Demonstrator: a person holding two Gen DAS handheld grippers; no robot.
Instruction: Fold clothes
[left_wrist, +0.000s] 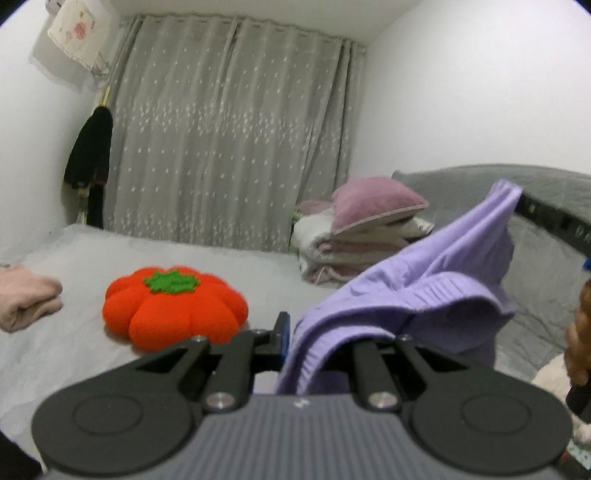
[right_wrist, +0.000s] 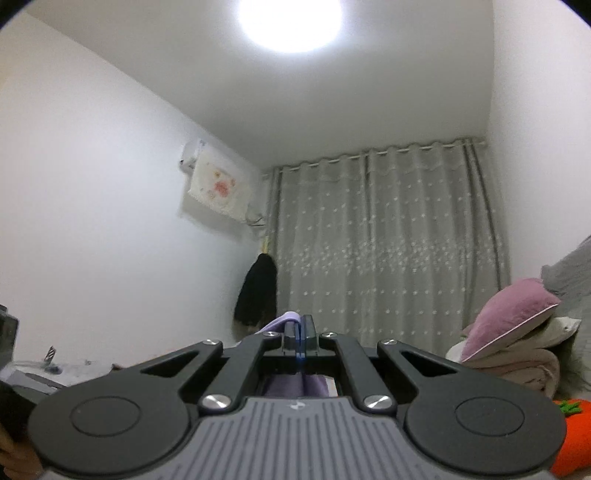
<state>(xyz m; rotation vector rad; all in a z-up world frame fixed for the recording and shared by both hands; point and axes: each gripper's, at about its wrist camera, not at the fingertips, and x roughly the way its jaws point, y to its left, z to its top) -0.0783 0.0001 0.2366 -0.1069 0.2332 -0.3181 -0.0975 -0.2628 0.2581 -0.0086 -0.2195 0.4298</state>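
**A:** Grey bed (left_wrist: 74, 332) with closed curtains (left_wrist: 229, 140) behind, so what step is being looked at?

**B:** Mid-air handling, it seems. A lilac knit (left_wrist: 424, 288) is held up off the bed, strung between both grippers. It's draped from 5 o'clock up to 2 o'clock in the left view, with the pumpkin cushion (left_wrist: 173, 306) at 8 o'clock.

**A:** Jaws?

**B:** Left gripper (left_wrist: 317, 339) is pinched on a ribbed edge. Right gripper (right_wrist: 299, 332) is pressed together on lilac cloth and tilted up toward the ceiling.

**A:** Next move?

**B:** Probably the knit gets spread flat or doubled over; which one can't be settled. Both pinches need keeping, with the edges level.
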